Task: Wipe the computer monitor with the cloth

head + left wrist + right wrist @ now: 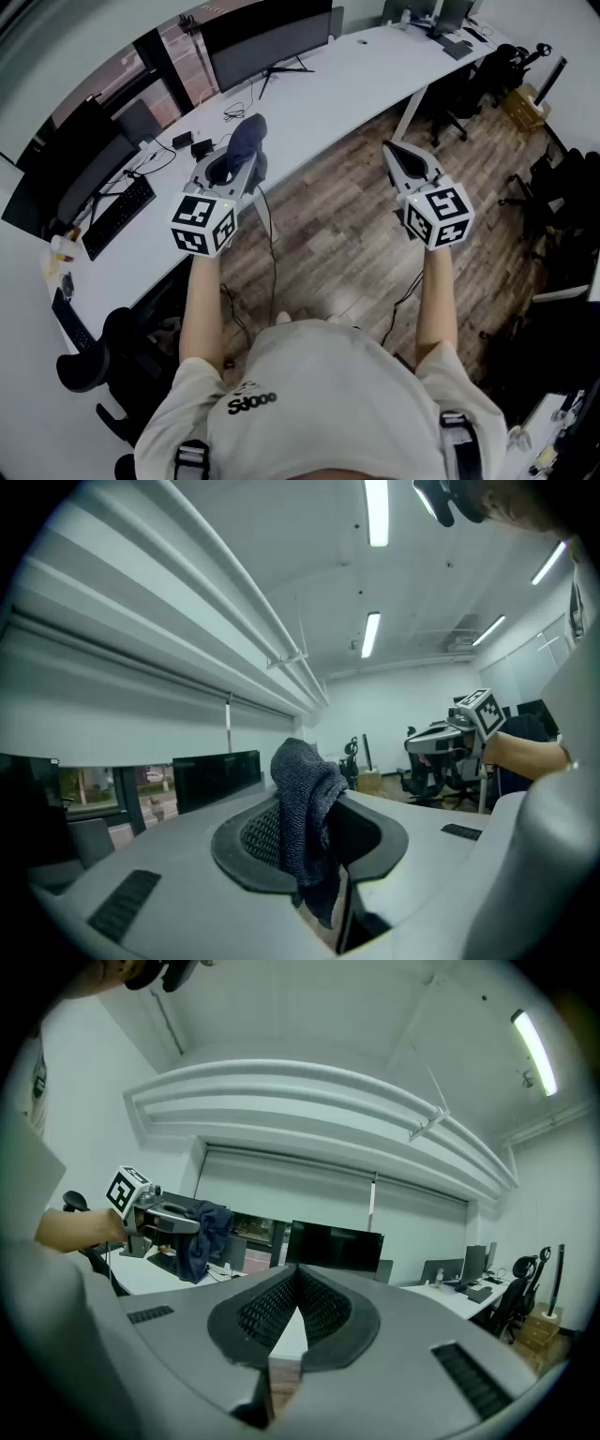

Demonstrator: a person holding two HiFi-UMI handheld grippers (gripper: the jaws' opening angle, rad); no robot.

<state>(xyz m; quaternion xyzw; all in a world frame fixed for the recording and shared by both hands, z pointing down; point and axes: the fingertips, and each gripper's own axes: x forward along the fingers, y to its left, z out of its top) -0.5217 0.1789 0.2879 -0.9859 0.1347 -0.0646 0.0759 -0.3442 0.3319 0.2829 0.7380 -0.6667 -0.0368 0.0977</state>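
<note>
Left gripper (314, 822) fingers (255, 834) clamp dark cloth (302, 780); right gripper (298, 1279) fingers (267, 1312) closed, empty.

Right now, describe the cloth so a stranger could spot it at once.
Find the long white desk. The left claw, held out toward it, is shut on the cloth. It is the only soft, dark blue thing; the monitor and keyboard nearby are hard and black.

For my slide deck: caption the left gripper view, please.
Dark cloth clamped in the left hand-held gripper, black monitor beyond.
</note>
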